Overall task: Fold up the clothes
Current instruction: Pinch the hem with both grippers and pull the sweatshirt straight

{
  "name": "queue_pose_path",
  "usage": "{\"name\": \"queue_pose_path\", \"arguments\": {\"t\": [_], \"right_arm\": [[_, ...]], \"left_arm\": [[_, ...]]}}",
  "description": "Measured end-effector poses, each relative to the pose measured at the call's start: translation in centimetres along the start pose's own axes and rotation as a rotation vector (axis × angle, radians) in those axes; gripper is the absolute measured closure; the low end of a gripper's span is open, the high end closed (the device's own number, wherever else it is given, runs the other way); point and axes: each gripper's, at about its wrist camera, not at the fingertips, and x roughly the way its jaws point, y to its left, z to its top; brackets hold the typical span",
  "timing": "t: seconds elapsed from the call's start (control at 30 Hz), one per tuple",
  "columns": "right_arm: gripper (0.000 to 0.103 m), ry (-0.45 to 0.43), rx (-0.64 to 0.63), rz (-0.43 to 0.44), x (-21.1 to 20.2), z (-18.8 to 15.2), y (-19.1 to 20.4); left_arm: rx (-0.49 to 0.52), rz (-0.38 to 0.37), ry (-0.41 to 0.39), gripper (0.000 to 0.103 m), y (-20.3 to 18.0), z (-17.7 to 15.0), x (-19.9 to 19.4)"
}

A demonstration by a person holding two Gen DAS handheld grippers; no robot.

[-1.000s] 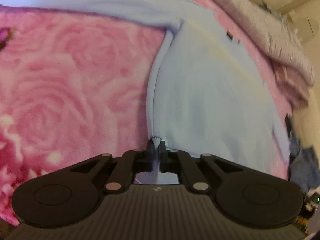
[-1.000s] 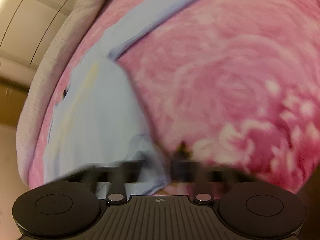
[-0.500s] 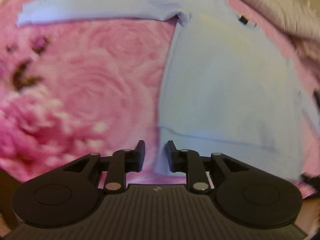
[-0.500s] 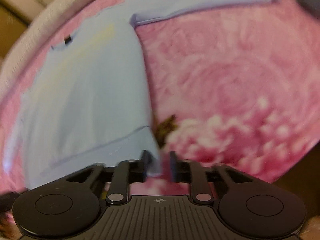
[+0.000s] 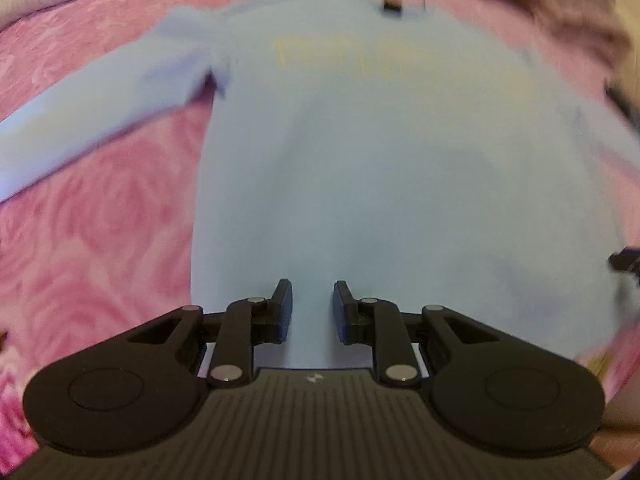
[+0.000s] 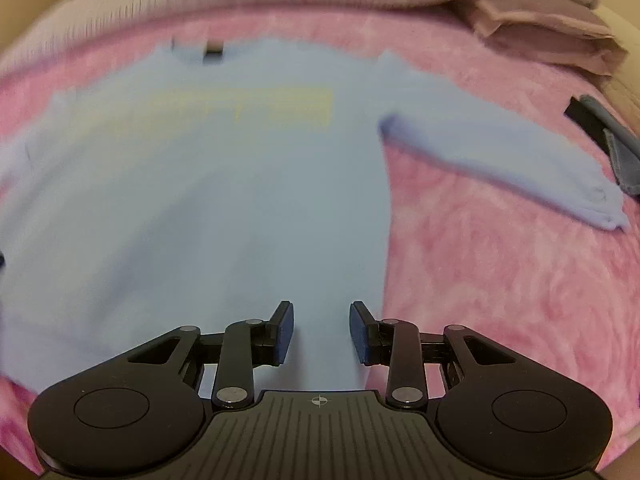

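A light blue long-sleeved shirt (image 5: pixel 380 184) lies flat on a pink rose-patterned blanket (image 5: pixel 92 240), collar far from me, with a small black tag (image 5: pixel 391 2) at the neck and a faint yellow print (image 6: pixel 248 108) on the chest. One sleeve (image 5: pixel 92 120) stretches out to the left, the other sleeve (image 6: pixel 504 156) to the right. My left gripper (image 5: pixel 312 286) hovers open over the lower part of the shirt's body, nothing between its fingers. My right gripper (image 6: pixel 322 306) is open too, above the shirt just inside its right side edge.
Folded beige and mauve bedding (image 6: pixel 540 20) is piled along the far edge of the blanket. A dark blue-grey garment (image 6: pixel 612 144) lies at the right, just past the sleeve's cuff. The picture is blurred by motion.
Both grippers were shut on the shirt's lower corners; they have let go and opened. Each has rolled and swung inward over the shirt's body, which now lies flat.
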Motion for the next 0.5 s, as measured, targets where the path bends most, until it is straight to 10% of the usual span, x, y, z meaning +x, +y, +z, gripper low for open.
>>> {"name": "queue_pose_path", "arguments": {"t": [0.23,0.5], "right_arm": [[0.069,0.151,0.158,-0.075,-2.6,-4.9,-1.9],[0.069,0.044,0.169,-0.044,-2.3,-0.2,2.3]], "left_arm": [[-0.072,-0.025,0.091,0.086,1.0,-4.6,-4.3],[-0.108,-0.064,0.006,0.085,0.8,1.6,-2.2]]}}
